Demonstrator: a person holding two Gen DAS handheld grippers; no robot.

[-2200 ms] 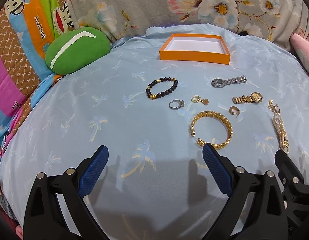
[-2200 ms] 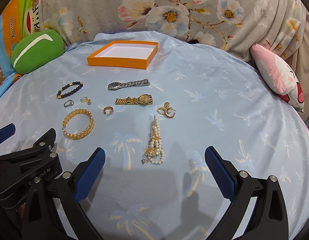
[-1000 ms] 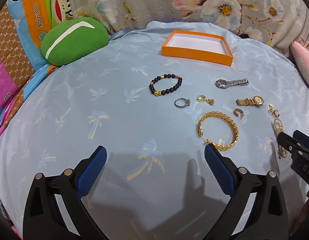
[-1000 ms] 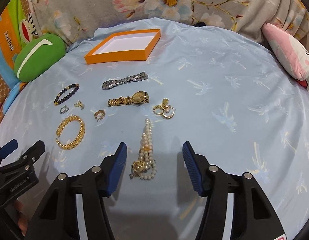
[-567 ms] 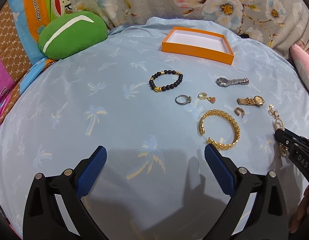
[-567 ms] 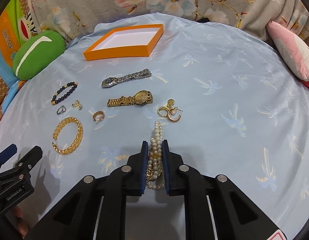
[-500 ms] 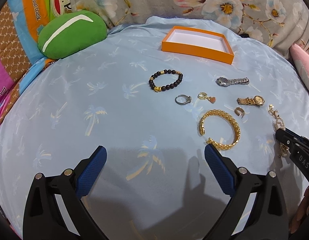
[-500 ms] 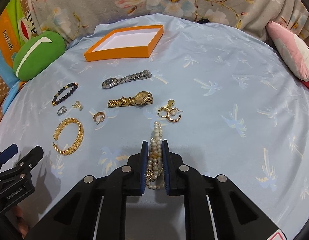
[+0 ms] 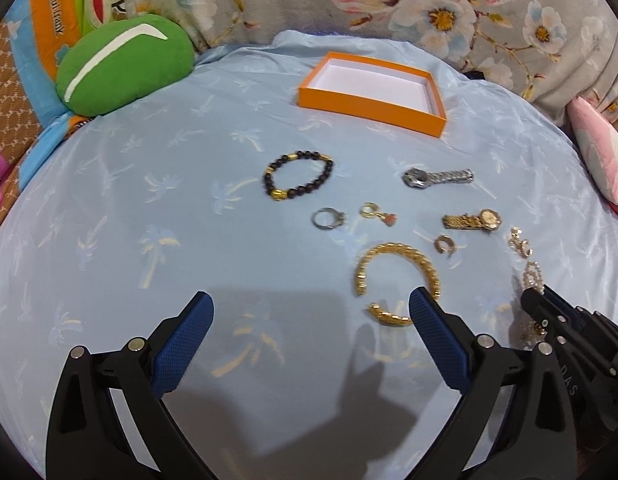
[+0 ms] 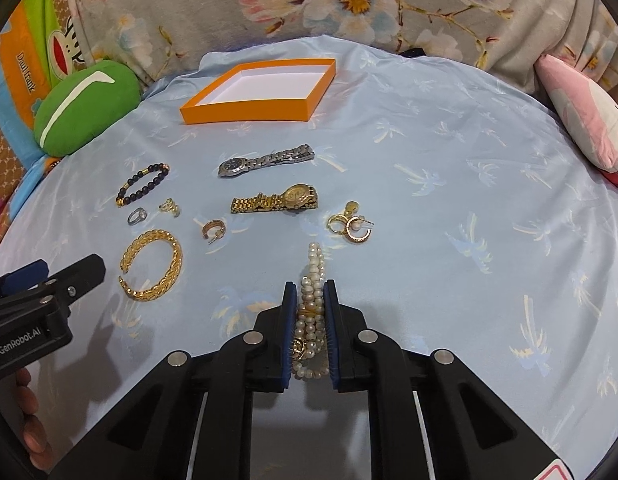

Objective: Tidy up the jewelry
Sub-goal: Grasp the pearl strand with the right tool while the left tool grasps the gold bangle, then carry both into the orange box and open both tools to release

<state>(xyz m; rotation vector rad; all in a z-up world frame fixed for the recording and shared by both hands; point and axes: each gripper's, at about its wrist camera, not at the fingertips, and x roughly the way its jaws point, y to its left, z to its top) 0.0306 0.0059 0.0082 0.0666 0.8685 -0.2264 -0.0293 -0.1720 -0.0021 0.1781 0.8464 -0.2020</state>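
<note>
We see the right gripper (image 10: 310, 320) pinched nearly closed on the pearl bracelet (image 10: 311, 300) — both blue pads press its strands, and its far end lies on the blue sheet (image 10: 449, 200) beyond the tips. The left gripper (image 9: 307, 340) stands wide open with nothing between its pads, and the gold bangle (image 9: 397, 284) lies just beside its right fingertip. Farther off sits the orange box (image 10: 245, 114), well apart. Only the right wrist view shows the grip itself — in the left one the pearls are mostly hidden.
</note>
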